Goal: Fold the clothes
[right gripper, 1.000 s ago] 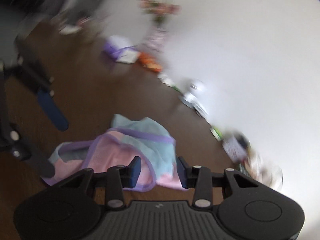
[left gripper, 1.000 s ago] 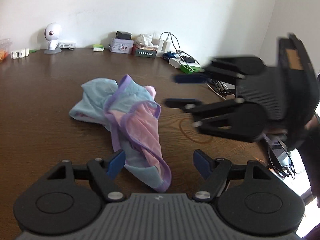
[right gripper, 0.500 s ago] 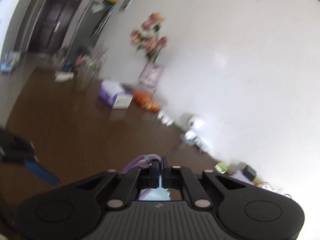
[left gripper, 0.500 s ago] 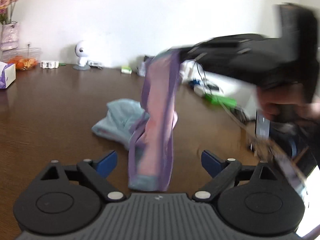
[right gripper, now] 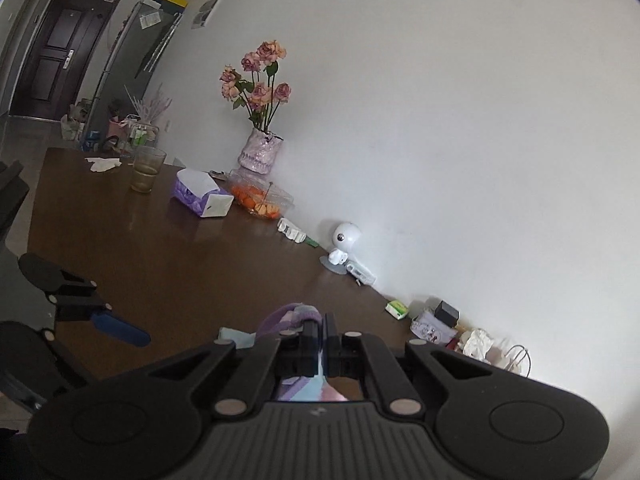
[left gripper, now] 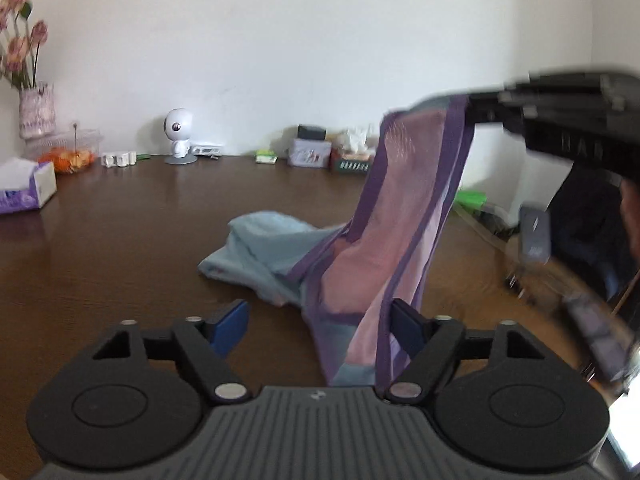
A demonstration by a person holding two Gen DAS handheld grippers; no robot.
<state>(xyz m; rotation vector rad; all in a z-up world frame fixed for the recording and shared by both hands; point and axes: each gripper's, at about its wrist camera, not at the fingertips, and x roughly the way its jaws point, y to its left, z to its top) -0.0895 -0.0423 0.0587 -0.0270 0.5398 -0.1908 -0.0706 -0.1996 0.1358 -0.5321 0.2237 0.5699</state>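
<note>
The right gripper [right gripper: 323, 326] has its jaws pinched tight on the purple-trimmed edge of the garment [left gripper: 384, 240], holding that end up in the air while the pale blue rest lies crumpled on the middle of the table [left gripper: 120, 240]. The left gripper [left gripper: 316, 320] sits low at the near edge, jaws fairly wide and closing, with the hanging pink panel between its fingers but not yet pressed.

My worry is that the left jaws shut on a bunched double layer or only the trim, so the cloth twists instead of spreading flat. The right's hold looks thin too; a tug could slip the hem free. Dragging the blue end could also sweep it toward the clutter along the far edge.

The table is dark polished wood against a white wall, lined with a small white robot figure [left gripper: 179, 136], a tissue box [left gripper: 26, 188], a tray of orange fruit [right gripper: 260, 198] and a vase of roses [right gripper: 259, 124]; a door stands beyond the far-left corner
</note>
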